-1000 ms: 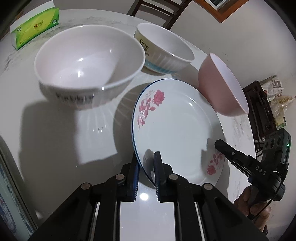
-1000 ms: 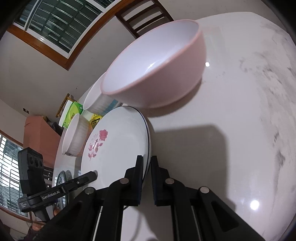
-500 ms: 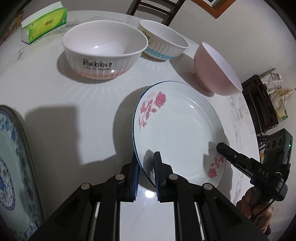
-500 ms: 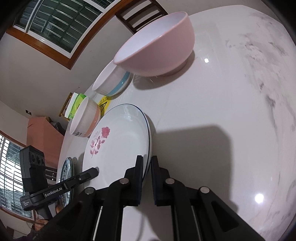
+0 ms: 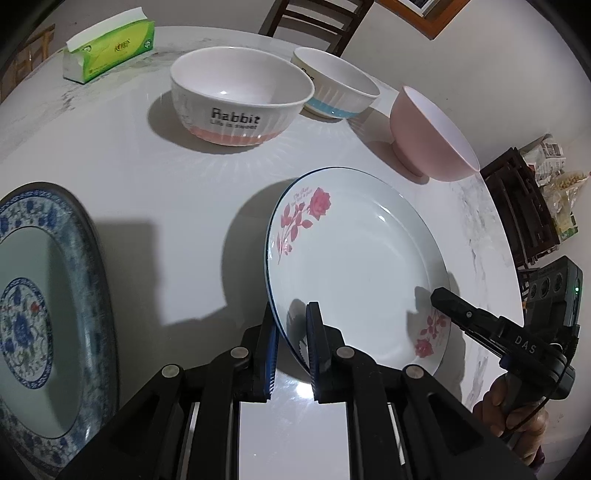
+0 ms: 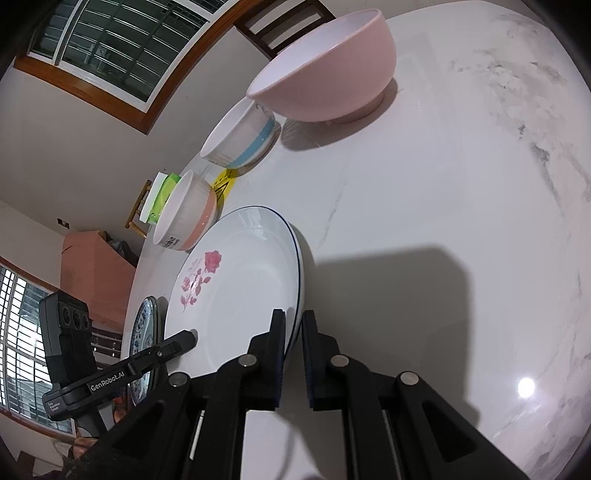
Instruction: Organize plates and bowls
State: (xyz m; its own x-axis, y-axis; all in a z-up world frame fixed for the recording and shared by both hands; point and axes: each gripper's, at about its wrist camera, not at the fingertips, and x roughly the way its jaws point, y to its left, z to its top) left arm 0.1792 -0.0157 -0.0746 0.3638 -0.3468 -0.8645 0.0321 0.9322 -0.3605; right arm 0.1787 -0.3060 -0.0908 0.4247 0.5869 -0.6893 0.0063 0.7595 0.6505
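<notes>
We see a round white plate (image 5: 354, 266) with pink roses painted on it and a thin dark blue line around its edge. It looks smooth and shiny. The left gripper (image 5: 291, 314) pinches the near edge of the plate between its two black fingers with blue pads. The right gripper (image 6: 293, 325) pinches the other edge the same way, so both grippers hold the plate over the table (image 6: 461, 184). The table is white, glossy stone with grey marks.

To the left of it lies a big plate (image 5: 40, 306) with blue flower patterns. Farther back stands a ribbed white bowl (image 5: 240, 99) with a pink band at the bottom and the word "Rabbit" on its side. Just behind it is a ribbed bowl (image 5: 336, 88) with a light blue band. To the right sits a plain pink bowl (image 5: 424, 136), white inside, on a small foot. A green tissue pack (image 5: 107, 44) lies at the far edge, beside a wooden chair (image 5: 317, 18).
</notes>
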